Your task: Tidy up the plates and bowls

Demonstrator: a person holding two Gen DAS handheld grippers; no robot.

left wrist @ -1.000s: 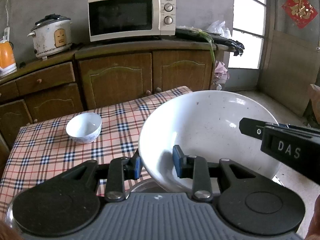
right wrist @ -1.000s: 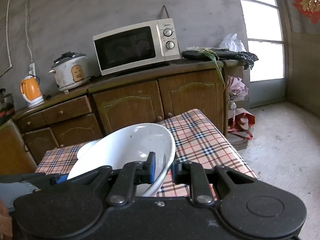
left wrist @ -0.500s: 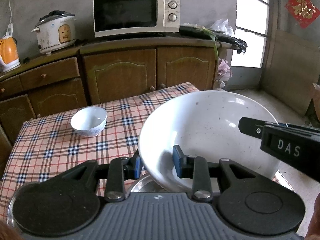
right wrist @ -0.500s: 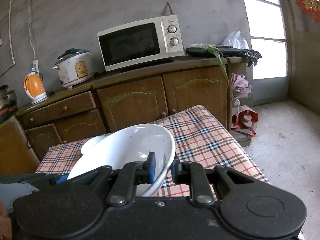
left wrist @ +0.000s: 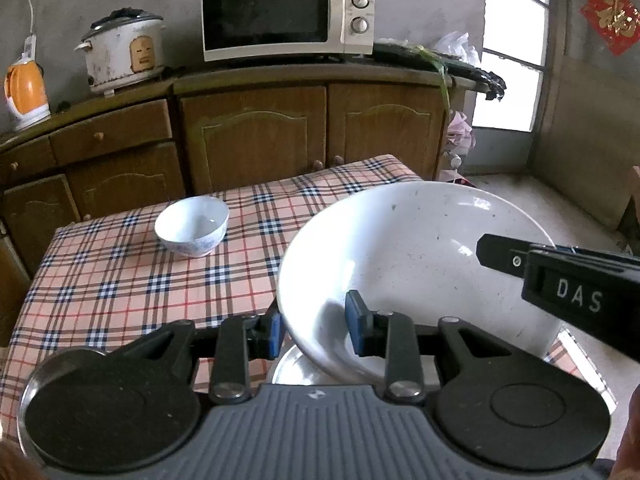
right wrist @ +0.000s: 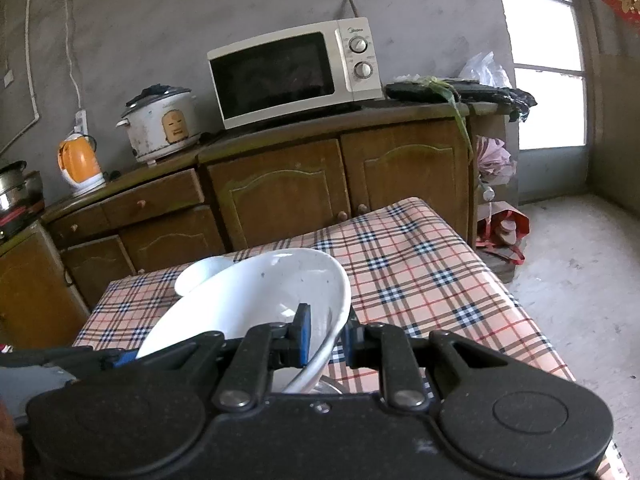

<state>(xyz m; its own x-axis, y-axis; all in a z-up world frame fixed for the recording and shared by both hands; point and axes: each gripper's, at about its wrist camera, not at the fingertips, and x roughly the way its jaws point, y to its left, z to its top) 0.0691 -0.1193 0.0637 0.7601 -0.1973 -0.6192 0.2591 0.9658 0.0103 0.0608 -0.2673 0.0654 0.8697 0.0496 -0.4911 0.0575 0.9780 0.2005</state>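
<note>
Both grippers clamp the rim of the white plate (left wrist: 408, 256), the left gripper (left wrist: 316, 326) on its near-left edge and the right gripper (right wrist: 324, 338) on the opposite edge, holding it tilted in the air over the near part of the surface (left wrist: 120, 276), above a metal dish (left wrist: 296, 368) that shows just below it. To set it down well, level the plate and lower both sides together, since unequal pull could twist the rim out of a pinch. The bowl (left wrist: 192, 230) stands well apart toward the far side, leaving open cloth between, while the right edge of the surface lies near under the plate.
</note>
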